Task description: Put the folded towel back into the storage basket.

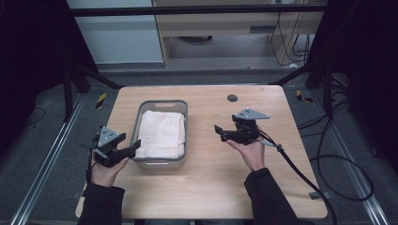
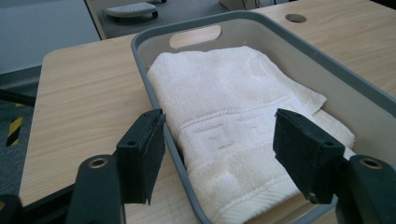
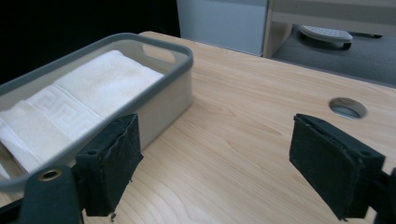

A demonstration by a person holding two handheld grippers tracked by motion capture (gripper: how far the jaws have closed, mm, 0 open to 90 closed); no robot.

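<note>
A grey plastic basket point(image 1: 141, 112) stands on the wooden table, left of centre, with a folded white towel point(image 1: 161, 133) lying inside it. My left gripper point(image 1: 133, 146) is open at the basket's near left corner, its jaws straddling the rim point(image 2: 159, 112) with the towel point(image 2: 233, 121) between and beyond them. My right gripper point(image 1: 219, 131) is open above bare table to the right of the basket, pointing toward it. In the right gripper view the basket point(image 3: 177, 88) and towel point(image 3: 74, 102) lie to the left of the jaws, with nothing between them.
A round cable hole point(image 1: 232, 98) sits near the table's far edge. A black cable point(image 1: 300, 173) trails from the right gripper across the table's right side. Bare wood point(image 1: 211, 183) spans the near half. Dark frame struts stand at the far corners.
</note>
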